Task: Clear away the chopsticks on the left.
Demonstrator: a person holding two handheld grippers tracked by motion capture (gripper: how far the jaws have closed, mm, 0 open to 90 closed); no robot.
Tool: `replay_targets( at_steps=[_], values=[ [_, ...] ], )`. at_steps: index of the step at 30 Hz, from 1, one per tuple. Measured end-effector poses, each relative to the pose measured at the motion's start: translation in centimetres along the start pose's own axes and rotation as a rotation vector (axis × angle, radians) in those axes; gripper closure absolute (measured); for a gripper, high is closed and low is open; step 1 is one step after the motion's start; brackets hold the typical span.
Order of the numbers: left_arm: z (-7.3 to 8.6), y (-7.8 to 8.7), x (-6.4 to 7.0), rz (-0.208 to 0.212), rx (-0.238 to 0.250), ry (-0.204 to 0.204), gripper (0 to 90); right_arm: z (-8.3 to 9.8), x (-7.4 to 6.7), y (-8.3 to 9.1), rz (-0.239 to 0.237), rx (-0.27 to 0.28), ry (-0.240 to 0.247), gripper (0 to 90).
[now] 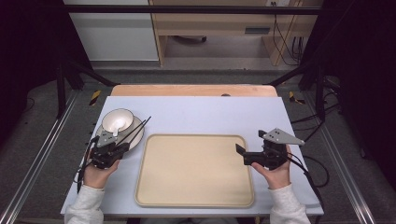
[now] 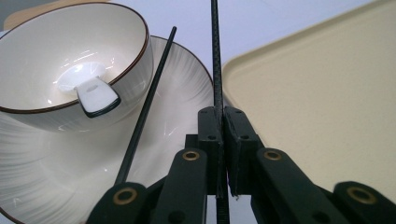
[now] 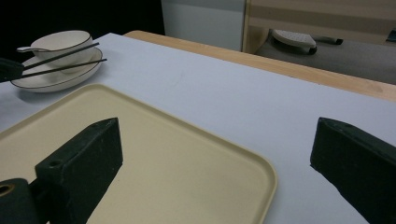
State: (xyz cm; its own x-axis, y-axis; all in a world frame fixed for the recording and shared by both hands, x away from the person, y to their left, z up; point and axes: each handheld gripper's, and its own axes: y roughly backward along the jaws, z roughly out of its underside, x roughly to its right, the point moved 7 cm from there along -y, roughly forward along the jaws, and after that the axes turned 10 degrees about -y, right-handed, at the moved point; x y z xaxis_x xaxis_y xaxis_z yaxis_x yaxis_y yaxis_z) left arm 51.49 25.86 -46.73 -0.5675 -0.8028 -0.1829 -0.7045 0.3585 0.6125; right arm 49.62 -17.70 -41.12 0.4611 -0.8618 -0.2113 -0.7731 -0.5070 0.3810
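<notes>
Chopstick (image 2: pixel 216 56), black, one of a pair: pinched between the pressed-together jaws of the left gripper (image 1: pixel 120 145), at nine o'clock of the beige tray (image 1: pixel 195 170). Second chopstick (image 2: pixel 148 100): lying across the white plate (image 2: pixel 187 74) beside the bowl (image 2: pixel 70 70) holding a spoon (image 2: pixel 91 91). Right gripper (image 1: pixel 240 153): jaws spread, empty, at the tray's three o'clock edge.

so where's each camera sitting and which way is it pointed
high view: above the person's side, looking forward and down at the table; both forearms, left tool, right tool.
left gripper view: on the left tool, shut on one chopstick, facing the bowl and plate.
right gripper view: on the open right tool, facing across the tray.
All share the tray.
</notes>
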Motion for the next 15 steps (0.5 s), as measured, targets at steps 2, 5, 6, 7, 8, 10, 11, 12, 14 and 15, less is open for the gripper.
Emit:
replay_targets(
  at_steps=[2, 5, 6, 7, 8, 10, 11, 12, 14, 15],
  values=[
    [-0.2, 0.2, 0.4, -0.007, 0.015, 0.01, 85.7, -0.1, 0.1, 0.1, -0.002, 0.002, -0.001, 2.6],
    [-0.5, 0.6, 1.0, -0.017, 0.032, 0.021, 85.6, -0.1, 0.1, 0.1, -0.002, 0.002, -0.003, 2.6],
    [-0.7, 0.7, 1.3, -0.021, 0.043, 0.028, 85.6, -0.1, 0.1, 0.1, -0.001, 0.002, 0.0, 2.6],
    [-0.8, 0.8, 1.6, -0.026, 0.048, 0.029, 85.6, -0.1, 0.1, 0.0, -0.001, 0.002, -0.003, 2.6],
    [-0.8, 1.0, 1.8, -0.027, 0.05, 0.03, 85.6, 0.0, 0.1, 0.0, 0.001, 0.0, -0.001, 2.6],
    [-1.0, 1.1, 2.4, -0.035, 0.072, 0.05, 85.7, 0.0, 0.1, 0.0, 0.003, -0.001, -0.002, 2.6],
    [-1.1, 1.2, 2.7, -0.041, 0.076, 0.052, 85.6, 0.0, 0.1, -0.1, 0.003, -0.001, 0.002, 2.6],
    [-1.1, 1.3, 2.9, -0.048, 0.076, 0.055, 85.6, 0.0, 0.1, -0.1, 0.004, -0.001, 0.002, 2.6],
    [-1.2, 1.5, 3.4, -0.056, 0.087, 0.073, 85.6, 0.0, 0.1, -0.1, 0.004, 0.0, 0.002, 2.6],
    [-1.3, 1.6, 3.6, -0.061, 0.09, 0.079, 85.7, 0.0, 0.1, 0.0, 0.003, 0.0, -0.001, 2.6]
  ],
)
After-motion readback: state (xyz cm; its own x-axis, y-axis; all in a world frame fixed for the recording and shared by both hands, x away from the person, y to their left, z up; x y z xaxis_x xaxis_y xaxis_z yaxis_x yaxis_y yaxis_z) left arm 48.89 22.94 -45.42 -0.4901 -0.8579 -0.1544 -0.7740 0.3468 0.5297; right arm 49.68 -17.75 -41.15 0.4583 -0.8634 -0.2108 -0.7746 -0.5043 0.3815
